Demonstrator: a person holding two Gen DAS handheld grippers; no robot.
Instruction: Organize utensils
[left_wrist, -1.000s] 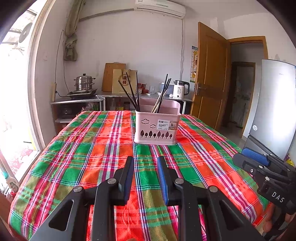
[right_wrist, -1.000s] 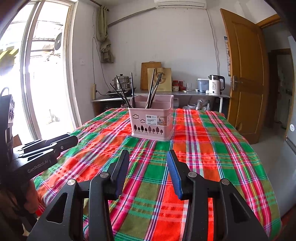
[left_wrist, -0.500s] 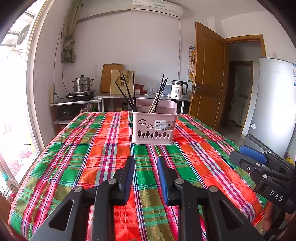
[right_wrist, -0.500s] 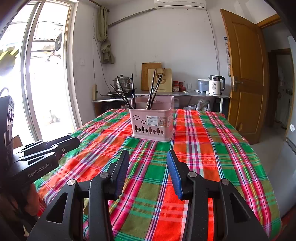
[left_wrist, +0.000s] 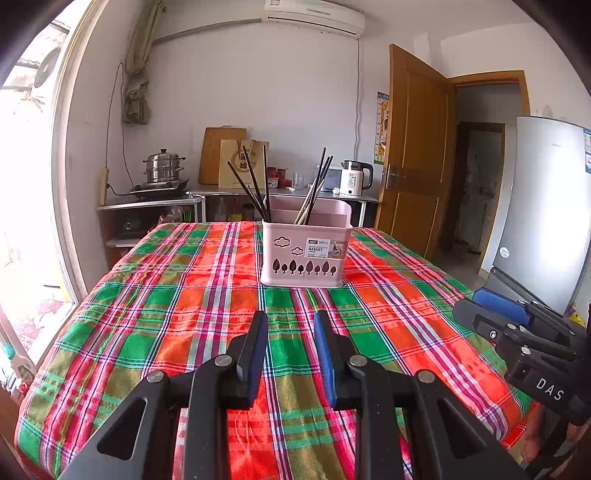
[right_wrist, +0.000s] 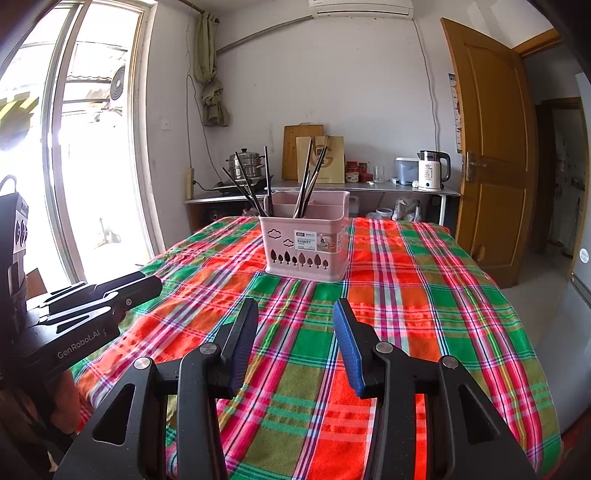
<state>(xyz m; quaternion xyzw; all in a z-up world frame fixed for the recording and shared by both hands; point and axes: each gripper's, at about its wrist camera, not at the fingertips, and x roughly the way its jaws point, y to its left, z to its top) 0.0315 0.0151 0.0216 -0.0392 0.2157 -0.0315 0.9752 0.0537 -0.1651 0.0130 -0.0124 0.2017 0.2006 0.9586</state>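
Note:
A pink utensil basket (left_wrist: 304, 254) stands in the middle of the plaid-covered table (left_wrist: 184, 314); it also shows in the right wrist view (right_wrist: 306, 243). Several dark chopsticks (left_wrist: 255, 184) lean in its left compartment and several more (left_wrist: 317, 188) in the middle one; both bundles show in the right wrist view (right_wrist: 251, 184). My left gripper (left_wrist: 290, 325) is open and empty, held above the near part of the table. My right gripper (right_wrist: 295, 314) is open and empty, likewise short of the basket. Each gripper shows at the edge of the other's view.
A counter (right_wrist: 332, 188) along the back wall holds a steamer pot (left_wrist: 162, 170), a cutting board, a paper bag and a kettle (right_wrist: 430, 170). A wooden door (right_wrist: 487, 155) stands open at right, a fridge (left_wrist: 543, 206) beside it, a window at left.
Both grippers have drawn back slightly from the basket, and the left view has tilted up a little. The jaws stay open and empty.

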